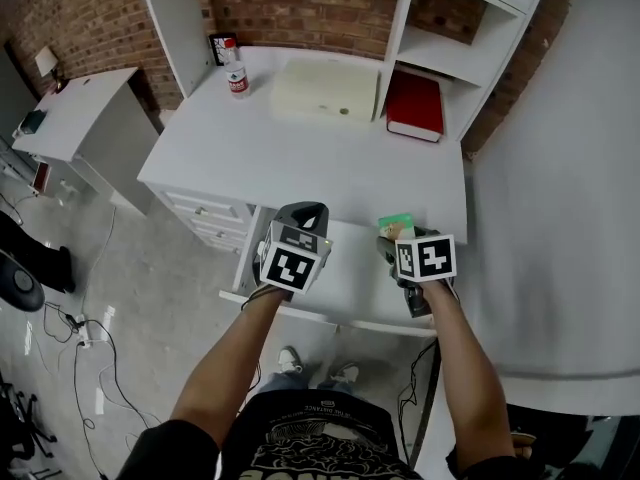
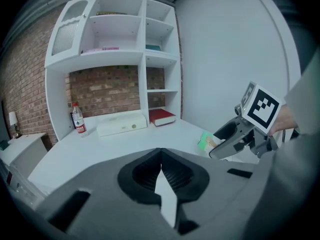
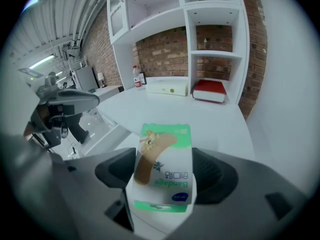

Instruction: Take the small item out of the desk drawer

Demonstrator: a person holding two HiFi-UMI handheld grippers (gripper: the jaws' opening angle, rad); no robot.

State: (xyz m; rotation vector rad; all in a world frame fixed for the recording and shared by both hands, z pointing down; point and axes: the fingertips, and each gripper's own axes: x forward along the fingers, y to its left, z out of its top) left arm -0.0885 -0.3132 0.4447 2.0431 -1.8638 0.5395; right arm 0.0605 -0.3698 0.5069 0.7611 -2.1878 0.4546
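Biggest first: wide white desk w/ shelf hutch, top mostly bare. Under its front edge, shallow white drawer, pulled out toward the person. At back of top: flat cream plastic case, red hardcover book, small clear bottle w/ red label. All well apart from the work, so little danger of knocking them.

Left gripper: jaws closed together, nothing between. Hangs over left part of drawer. Possible trouble: bumping desk edge or drawer wall on any careless swing, esp. w/ drawer standing open.

Right gripper: jaws spread wide and pressed on both sides of small green-and-white cardboard bandage box. Held a bit tilted, far end sticking out past the pads. Raised above the open drawer, at approx. level of desk front edge; touching no surface as far as visible. So, by judgement, already out of drawer but not yet put down.

Main risks from here, as judgement only:
- Slip: thin cardboard w/ smooth print. W/ too light squeeze, could slide down and fall back in drawer or to floor.
- Crush: w/ too hard squeeze, may dent hollow walls, then sit looser.
- Catch: if carried fwd too low, could strike desk edge and twist out of pads.
- Bad landing: if set on very edge of top, may tip off; better set further in.
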